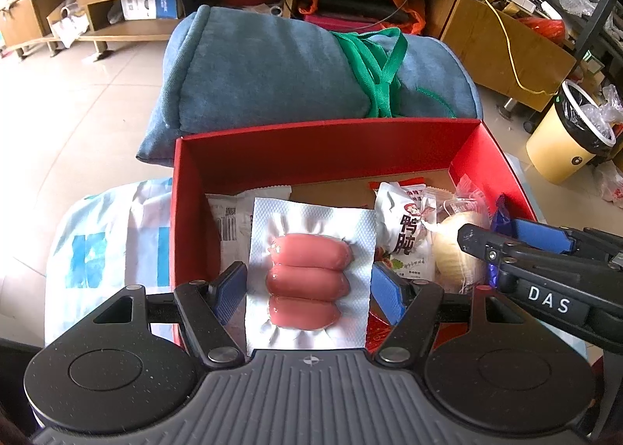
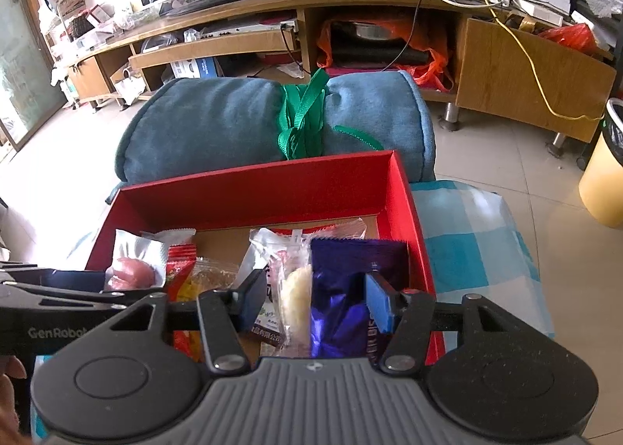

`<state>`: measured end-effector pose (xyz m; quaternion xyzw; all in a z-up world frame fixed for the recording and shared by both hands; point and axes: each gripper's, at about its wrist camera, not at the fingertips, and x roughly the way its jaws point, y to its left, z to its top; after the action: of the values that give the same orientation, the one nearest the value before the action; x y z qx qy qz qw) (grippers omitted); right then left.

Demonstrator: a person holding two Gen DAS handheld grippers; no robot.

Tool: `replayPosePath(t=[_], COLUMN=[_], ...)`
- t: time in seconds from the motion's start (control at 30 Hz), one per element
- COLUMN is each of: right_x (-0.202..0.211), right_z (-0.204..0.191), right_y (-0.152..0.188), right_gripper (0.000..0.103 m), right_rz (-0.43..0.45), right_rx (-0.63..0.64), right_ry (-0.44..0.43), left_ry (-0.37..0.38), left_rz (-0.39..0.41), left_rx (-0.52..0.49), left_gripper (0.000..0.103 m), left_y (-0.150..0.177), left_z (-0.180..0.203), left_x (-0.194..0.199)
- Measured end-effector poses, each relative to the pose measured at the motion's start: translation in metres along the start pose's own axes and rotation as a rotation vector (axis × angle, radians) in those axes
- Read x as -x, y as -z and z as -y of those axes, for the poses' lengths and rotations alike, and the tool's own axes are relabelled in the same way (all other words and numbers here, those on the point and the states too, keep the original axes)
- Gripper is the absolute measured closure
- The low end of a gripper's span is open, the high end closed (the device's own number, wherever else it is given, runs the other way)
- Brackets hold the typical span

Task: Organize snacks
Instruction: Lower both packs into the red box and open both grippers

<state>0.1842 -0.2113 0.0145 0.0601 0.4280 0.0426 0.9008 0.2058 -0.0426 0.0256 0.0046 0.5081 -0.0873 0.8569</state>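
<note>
A red box (image 1: 311, 149) holds several snacks. In the left wrist view a white pack of three pink sausages (image 1: 307, 277) lies between the wide-open fingers of my left gripper (image 1: 307, 289); the pads stand at its edges without pressing it. Beside it lie a white printed packet (image 1: 405, 234) and a round pale pastry (image 1: 455, 246). In the right wrist view my right gripper (image 2: 315, 301) is open over a purple foil pack (image 2: 342, 289) and the pastry (image 2: 296, 289), inside the box (image 2: 253, 191). The sausage pack (image 2: 132, 265) lies at the left.
A rolled blue cushion tied with a green strap (image 1: 303, 67) lies behind the box. A blue-checked cloth (image 2: 479, 250) covers the surface under the box. A yellow bin (image 1: 568, 133) stands at the right, a wooden TV cabinet (image 2: 272, 39) behind.
</note>
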Motion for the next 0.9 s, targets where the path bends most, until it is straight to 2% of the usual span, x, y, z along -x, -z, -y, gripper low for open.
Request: replayPosePath(t=[0.3, 0.47, 0.9], right_x=[-0.002, -0.003, 0.007], right_z=[0.001, 0.001, -0.002], right_y=[0.000, 0.000, -0.003], right_gripper=[0.050, 0.050, 0.050], right_rz=[-0.007, -0.008, 0.024], right_rx=[-0.004, -0.004, -0.009], right_ry=[0.003, 0.002, 0.000], left_ry=[0.001, 0.007, 0.011], left_rz=[-0.004, 0.009, 0.030], left_rx=[-0.001, 0.009, 0.007], left_gripper=[0.026, 0.019, 0.017], left_y=[-0.001, -0.002, -0.003], left_z=[0.002, 0.002, 0.003], left_x=[-0.003, 0.000, 0.008])
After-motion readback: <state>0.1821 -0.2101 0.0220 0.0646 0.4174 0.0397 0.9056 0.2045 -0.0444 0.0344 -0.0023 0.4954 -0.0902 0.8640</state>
